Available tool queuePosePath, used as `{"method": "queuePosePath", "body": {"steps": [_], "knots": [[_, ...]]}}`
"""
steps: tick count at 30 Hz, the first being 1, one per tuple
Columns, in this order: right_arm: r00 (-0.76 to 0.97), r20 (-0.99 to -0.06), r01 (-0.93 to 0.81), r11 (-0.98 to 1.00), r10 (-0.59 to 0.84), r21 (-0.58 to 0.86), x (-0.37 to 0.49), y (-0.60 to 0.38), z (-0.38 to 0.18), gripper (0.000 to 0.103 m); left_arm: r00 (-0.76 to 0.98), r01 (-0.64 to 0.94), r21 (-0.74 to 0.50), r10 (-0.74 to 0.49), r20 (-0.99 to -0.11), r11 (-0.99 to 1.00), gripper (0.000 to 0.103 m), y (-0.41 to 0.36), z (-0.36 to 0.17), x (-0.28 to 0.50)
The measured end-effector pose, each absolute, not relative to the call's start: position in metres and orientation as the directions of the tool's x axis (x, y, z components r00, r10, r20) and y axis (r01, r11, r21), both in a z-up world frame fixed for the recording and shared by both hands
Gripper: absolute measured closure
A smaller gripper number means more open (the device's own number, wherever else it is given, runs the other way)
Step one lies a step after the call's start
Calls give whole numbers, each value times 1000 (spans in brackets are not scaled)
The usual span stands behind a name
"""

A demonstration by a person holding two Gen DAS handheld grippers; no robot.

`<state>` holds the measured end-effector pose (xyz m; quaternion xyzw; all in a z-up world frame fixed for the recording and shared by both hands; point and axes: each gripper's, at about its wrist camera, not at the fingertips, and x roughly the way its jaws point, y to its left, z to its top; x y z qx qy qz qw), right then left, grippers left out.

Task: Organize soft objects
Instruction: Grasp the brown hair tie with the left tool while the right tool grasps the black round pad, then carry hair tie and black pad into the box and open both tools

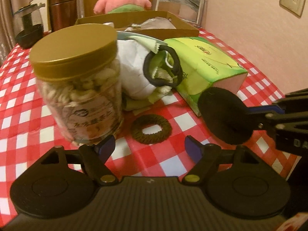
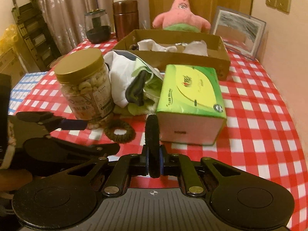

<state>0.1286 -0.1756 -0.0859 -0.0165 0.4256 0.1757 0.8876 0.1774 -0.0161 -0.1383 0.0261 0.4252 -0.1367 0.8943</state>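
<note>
Black hair tie [image 2: 153, 146] pinched edge-on in our right gripper [image 2: 154, 162], brown one [image 1: 151, 129] lying on the checked tablecloth [image 1: 256, 73].

Left wrist view: our left gripper [image 1: 150, 147] has its jaws spread with nothing between them; the brown hair tie lies at twelve o'clock of them, the nut jar [image 1: 80, 88] at ten o'clock, the tissue box [image 1: 204, 65] at one o'clock. Right wrist view: our pads press on the black hair tie, held above the cloth, with the tissue box just beyond at one o'clock and the cardboard box [image 2: 173, 57] farther at twelve.
</note>
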Motion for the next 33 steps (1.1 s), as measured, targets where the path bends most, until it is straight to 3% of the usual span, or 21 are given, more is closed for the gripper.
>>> {"method": "queuePosePath", "body": {"steps": [12,18,23,33], "knots": [[552,-792,-254,957,263,141,117,-192,-92,93,620,272,-19,-190,-761,962,40,-34,-154,190],[554,-791,-245,958,262,145,117,-194,-93,93,629,264,13,-162,-760,965,60,-39,-157,192],[553,-790,-242,958,265,153,117,-194,-93,93,619,260,10,-158,-770,966,86,-38,-154,190],[588,-761,-239,958,274,159,109,-194,-74,93,617,251,-29,-183,-766,968,87,-32,-124,164]]}}
